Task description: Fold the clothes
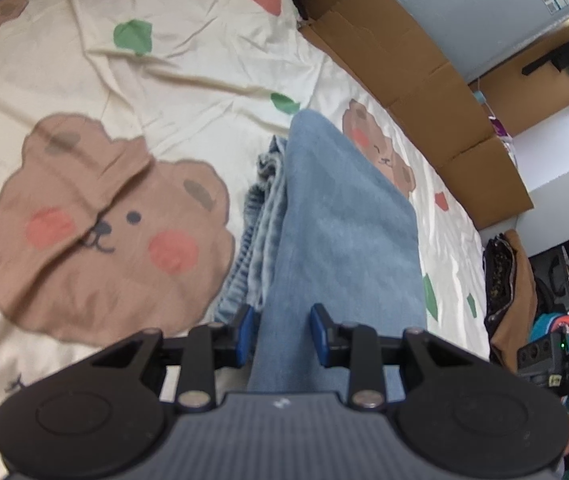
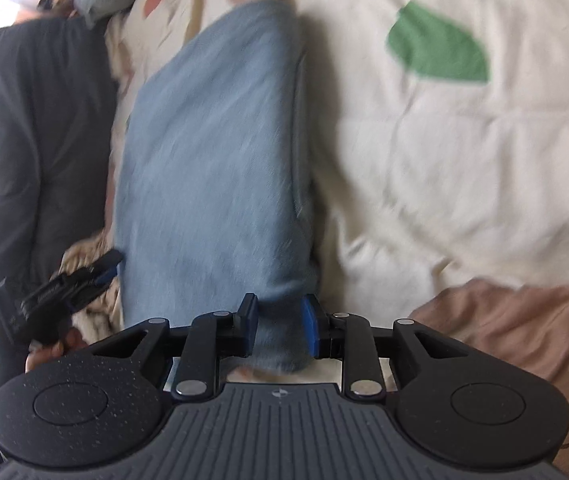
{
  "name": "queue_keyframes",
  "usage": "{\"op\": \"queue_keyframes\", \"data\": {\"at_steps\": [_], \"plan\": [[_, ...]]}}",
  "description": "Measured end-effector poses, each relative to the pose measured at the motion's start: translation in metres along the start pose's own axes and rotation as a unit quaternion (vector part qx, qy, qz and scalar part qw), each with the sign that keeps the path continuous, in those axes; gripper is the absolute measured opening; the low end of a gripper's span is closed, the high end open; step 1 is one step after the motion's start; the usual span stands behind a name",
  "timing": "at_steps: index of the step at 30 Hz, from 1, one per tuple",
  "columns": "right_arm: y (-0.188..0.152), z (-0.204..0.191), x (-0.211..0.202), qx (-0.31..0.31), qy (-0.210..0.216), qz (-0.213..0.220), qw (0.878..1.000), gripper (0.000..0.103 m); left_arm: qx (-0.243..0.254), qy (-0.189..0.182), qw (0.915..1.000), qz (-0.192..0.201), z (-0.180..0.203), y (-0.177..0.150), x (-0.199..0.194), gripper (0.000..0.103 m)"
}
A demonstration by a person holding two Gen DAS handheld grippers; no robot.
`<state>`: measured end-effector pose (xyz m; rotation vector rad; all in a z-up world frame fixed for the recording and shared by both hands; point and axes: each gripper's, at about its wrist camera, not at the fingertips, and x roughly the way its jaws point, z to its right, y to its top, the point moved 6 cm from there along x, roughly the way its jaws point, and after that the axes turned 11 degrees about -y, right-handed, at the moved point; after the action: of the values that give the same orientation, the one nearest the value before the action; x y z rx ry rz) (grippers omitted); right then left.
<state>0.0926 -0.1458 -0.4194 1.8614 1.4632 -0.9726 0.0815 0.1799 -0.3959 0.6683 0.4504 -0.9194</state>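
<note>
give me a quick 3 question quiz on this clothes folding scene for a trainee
1. True or false: the blue garment lies on a plain white sheet.
2. What fills the gap between the right tool's fingers? a) the blue garment b) the bedsheet c) nothing
3. In the left wrist view, what brown material runs along the bed's far side?

Key
1. False: the bedsheet is cream with bears and coloured patches.
2. a
3. Cardboard
</note>
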Motion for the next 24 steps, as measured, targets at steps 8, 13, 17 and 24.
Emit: {"op": "queue_keyframes", "data": {"at_steps": [8, 13, 17, 24], "plan": [[-0.003, -0.008, 0.003, -0.047, -0.027, -0.019, 0.998, 0.02, 0.009, 0.005, 0.9998, -0.014, -0.001, -0.004, -0.002, 0.032], [0.016, -0.008, -0.009, -0.045, -0.026, 0.007, 0.999, 0.032, 0.011, 0.001, 0.9999, -0.001, -0.002, 0.006, 0.0, 0.032], [0.039, -0.009, -0.013, -0.043, -0.024, 0.036, 0.998, 0.041, 0.003, -0.011, 0.9999, 0.007, -0.006, 0.012, 0.009, 0.032], [0.065, -0.008, -0.003, -0.055, -0.025, 0.055, 0.997, 0.041, -0.004, -0.023, 0.9997, 0.009, -0.013, 0.02, 0.023, 0.039]]}}
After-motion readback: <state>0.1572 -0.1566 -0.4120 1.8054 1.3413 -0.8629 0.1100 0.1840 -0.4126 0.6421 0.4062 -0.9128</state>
